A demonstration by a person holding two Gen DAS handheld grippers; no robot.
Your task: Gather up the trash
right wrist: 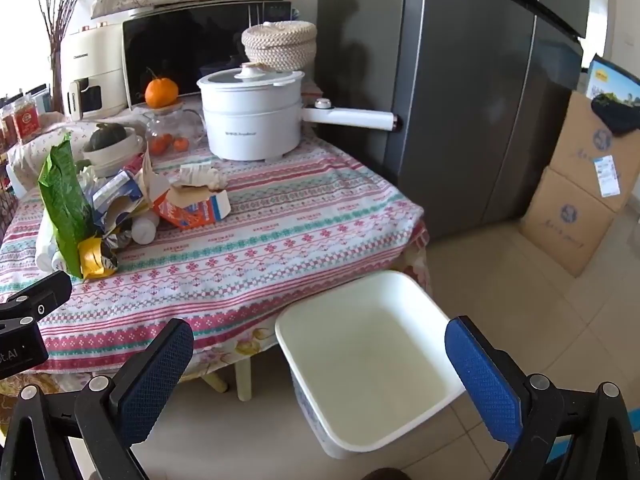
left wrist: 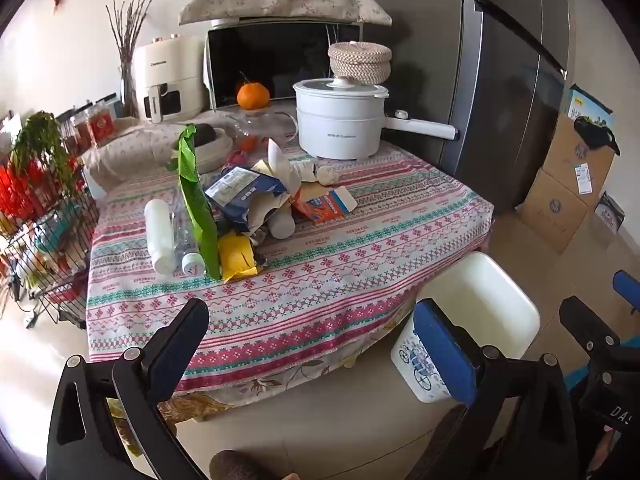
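Both grippers' jaws gape empty; white bin (right wrist: 368, 364) stands beside the table (right wrist: 280, 248) edge.

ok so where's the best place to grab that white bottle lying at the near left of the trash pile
Grip the white bottle across the middle of its body, coming from above with the left gripper. It lies flat, its long axis running toward the table edge, left side bare. A clear bottle crowds its right, so that finger needs care.
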